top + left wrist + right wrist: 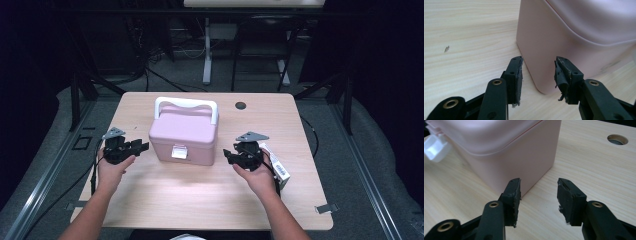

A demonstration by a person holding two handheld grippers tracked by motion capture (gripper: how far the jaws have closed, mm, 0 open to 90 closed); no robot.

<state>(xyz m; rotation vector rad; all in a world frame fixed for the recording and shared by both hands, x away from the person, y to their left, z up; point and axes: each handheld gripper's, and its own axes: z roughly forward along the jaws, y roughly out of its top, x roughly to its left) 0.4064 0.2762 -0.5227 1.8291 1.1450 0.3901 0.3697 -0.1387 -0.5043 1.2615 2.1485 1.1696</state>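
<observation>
Forearms come in from the bottom of the high view, each hand holding tongs aimed inward at the pink box (184, 136) standing mid-surface (165, 200). Left tongs (141, 146) sit just beside the box's left wall, right tongs (228, 154) a little farther off its right wall, so the left hand looks the nearer. The box's long axis runs left to right, its white handle (186, 106) upright over the lid and its white latch (178, 152) facing the person. A small white carton (278, 167) lies half hidden under the right hand; its print is unreadable.

From the left gripper view, the left tongs (537, 72) stand apart with nothing between them, the box's (564, 37) rounded lower corner straight ahead and close; whether a pad touches it I cannot tell.

From the right gripper view, the right tongs (539, 192) are also spread and empty, the box (506, 152) lying ahead and to their left, its corner near the left jaw. The latch (435, 148) shows blurred at the frame's edge; a round hole (617, 139) in the surface lies beyond.
</observation>
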